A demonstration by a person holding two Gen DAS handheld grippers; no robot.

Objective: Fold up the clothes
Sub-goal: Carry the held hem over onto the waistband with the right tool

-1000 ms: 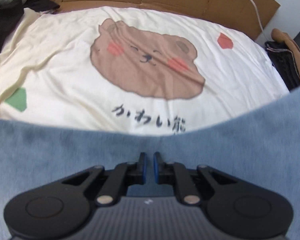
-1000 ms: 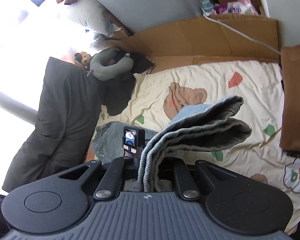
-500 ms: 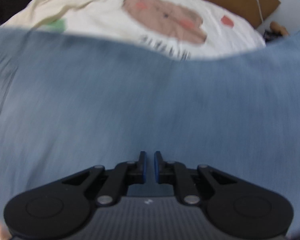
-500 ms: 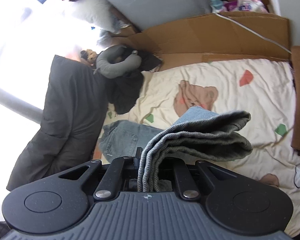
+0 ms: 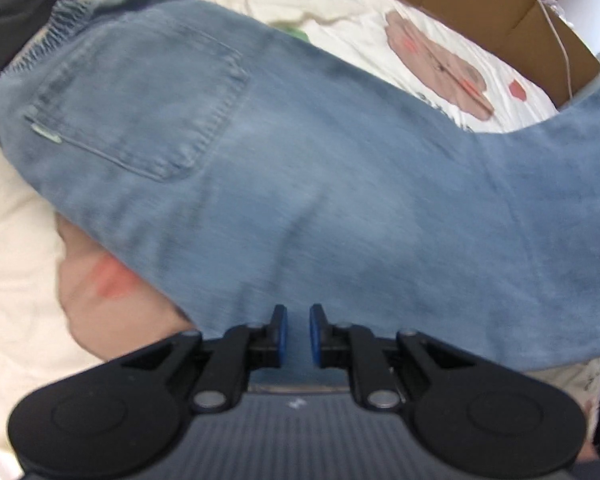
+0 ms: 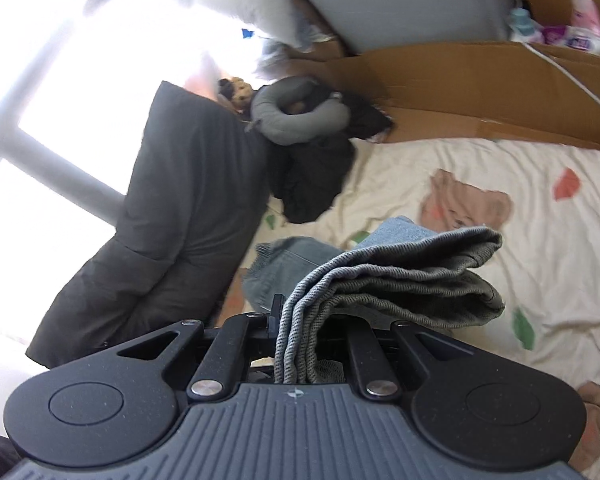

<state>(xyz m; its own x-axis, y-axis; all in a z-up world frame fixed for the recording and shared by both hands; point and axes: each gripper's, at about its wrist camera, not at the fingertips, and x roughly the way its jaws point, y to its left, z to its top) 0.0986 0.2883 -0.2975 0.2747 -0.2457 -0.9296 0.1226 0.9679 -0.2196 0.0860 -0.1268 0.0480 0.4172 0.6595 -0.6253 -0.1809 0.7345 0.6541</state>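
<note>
Light blue jeans (image 5: 300,160) lie across the bear-print bed sheet (image 5: 20,240), back pocket (image 5: 140,100) and waistband at the upper left. My left gripper (image 5: 298,328) hangs over the thigh part, pointing steeply down. Its blue pads are nearly together with denim in the slit, so it looks shut on the jeans. To the right the denim rises out of frame. In the right wrist view my right gripper (image 6: 304,312) is shut on a folded stack of hem layers (image 6: 400,276), grey inner side showing. The rest of the jeans (image 6: 284,268) lies beyond it.
Cardboard panels (image 6: 460,80) border the bed's far side, and a white cable (image 5: 560,40) runs over them. A big dark cushion (image 6: 188,208), a grey neck pillow (image 6: 296,116) and a dark garment pile (image 6: 316,184) sit at the bed's left. Open sheet (image 6: 500,360) lies to the right.
My left gripper has swept along the jeans from the leg end towards the waistband, and the pocket has come into its view. My right gripper has followed with the hem layers, still gripped.
</note>
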